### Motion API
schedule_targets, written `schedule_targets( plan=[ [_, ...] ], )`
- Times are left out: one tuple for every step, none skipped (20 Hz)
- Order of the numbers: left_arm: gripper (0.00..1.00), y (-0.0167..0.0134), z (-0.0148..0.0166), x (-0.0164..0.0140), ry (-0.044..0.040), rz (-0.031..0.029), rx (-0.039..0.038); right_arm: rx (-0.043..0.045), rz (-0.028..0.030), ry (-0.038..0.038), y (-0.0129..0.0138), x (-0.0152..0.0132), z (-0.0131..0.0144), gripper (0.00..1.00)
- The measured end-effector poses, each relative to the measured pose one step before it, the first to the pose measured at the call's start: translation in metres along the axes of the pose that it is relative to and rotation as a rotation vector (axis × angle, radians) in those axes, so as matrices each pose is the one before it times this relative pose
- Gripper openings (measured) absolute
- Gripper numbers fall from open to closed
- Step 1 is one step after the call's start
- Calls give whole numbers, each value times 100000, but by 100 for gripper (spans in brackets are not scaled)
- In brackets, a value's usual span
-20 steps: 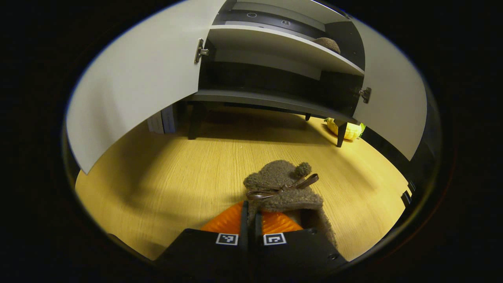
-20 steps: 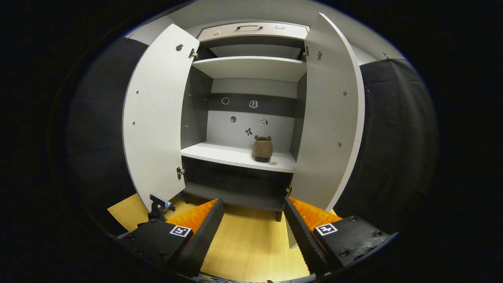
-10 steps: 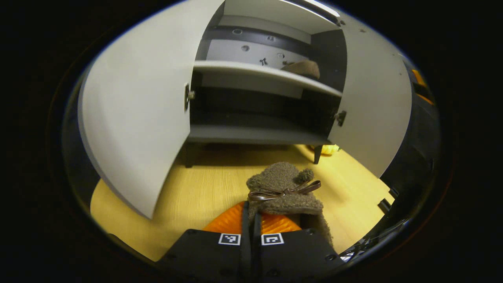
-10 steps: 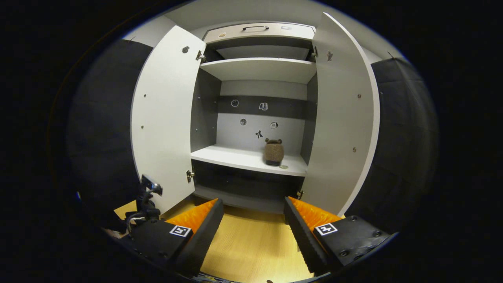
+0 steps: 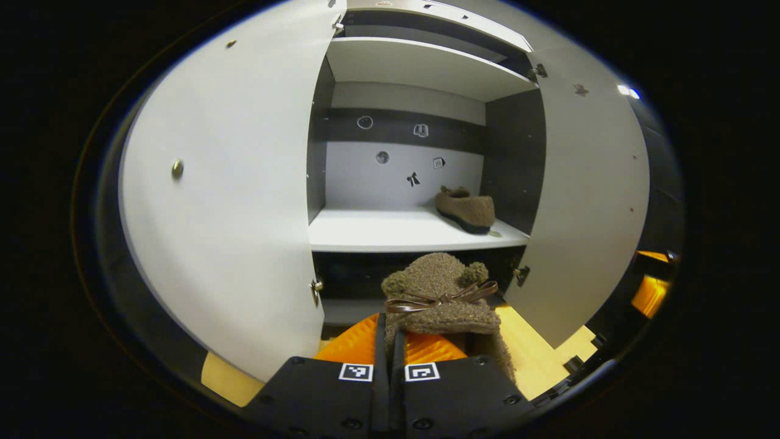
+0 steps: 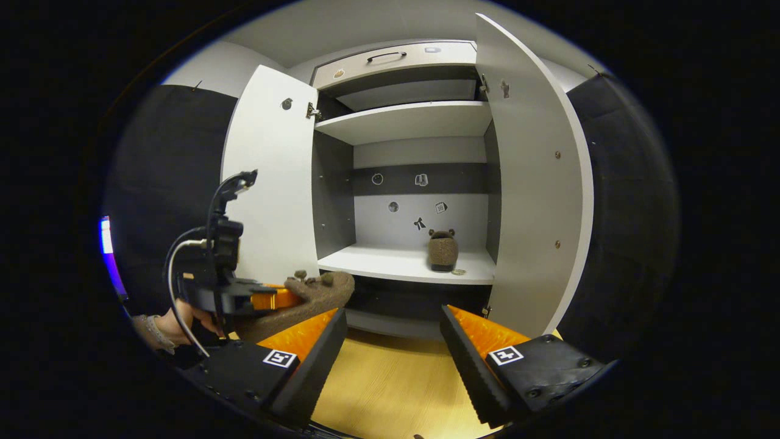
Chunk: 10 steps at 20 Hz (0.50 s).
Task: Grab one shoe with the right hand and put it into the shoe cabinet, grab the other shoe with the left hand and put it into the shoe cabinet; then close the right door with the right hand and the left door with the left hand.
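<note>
Your left gripper (image 5: pixel 387 332) is pinched tight on the fuzzy shoe (image 5: pixel 440 291), just before the cabinet (image 5: pixel 420 228); your right gripper (image 6: pixel 393 347) gapes wide, holding nothing.

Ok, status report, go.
Left claw shut on fuzzy brown bow slipper. Right claw open, empty. Other brown slipper on white cabinet shelf. Both doors open, path clear.

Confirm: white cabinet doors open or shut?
Open. Both the left white door and right white door swing outward, exposing the white shelf holding one fuzzy brown shoe.
</note>
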<state>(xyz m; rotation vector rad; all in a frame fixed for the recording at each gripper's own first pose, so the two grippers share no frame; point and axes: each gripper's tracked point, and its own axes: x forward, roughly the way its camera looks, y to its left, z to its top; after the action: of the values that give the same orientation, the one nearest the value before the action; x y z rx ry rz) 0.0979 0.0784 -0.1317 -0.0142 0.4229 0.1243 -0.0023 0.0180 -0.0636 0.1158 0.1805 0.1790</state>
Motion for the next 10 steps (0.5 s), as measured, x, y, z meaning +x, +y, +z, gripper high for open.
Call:
schedule_targets(
  plan=[
    [5, -258, 1547, 993, -1226, 504, -800, -62, 248, -537, -151, -214, 323, 98],
    [5, -420, 1482, 1101, -1659, -194, -967, 118, 208, -488, -72, -153, 346, 98],
    [5, -275, 1593, 1409, -908, -34, -705, -384, 345, -408, 17, -188, 228, 98],
    [5, -163, 1380, 1550, -848, 124, -655, -1133, 362, -86, -30, -266, 140, 98],
    [5, -232, 1302, 1613, -786, 328, -246, -1630, -25, 259, -135, -184, -15, 98],
    [5, -208, 1176, 1585, -693, 246, -148, -1637, 6, 243, -134, -168, 33, 98],
    [5, -297, 1188, 1683, -1061, -134, 24, -1174, -146, 344, -99, -125, 37, 98],
    [6, -237, 900, 1636, -1024, -17, 551, -310, -25, 281, -107, -165, 21, 98],
    [5, -152, 891, 1830, -845, -56, 484, 314, 7, 317, -68, -120, -30, 98],
    [5, -107, 503, 1812, 140, -167, -606, 320, -162, 198, -150, 1, -3, 98]
  ],
)
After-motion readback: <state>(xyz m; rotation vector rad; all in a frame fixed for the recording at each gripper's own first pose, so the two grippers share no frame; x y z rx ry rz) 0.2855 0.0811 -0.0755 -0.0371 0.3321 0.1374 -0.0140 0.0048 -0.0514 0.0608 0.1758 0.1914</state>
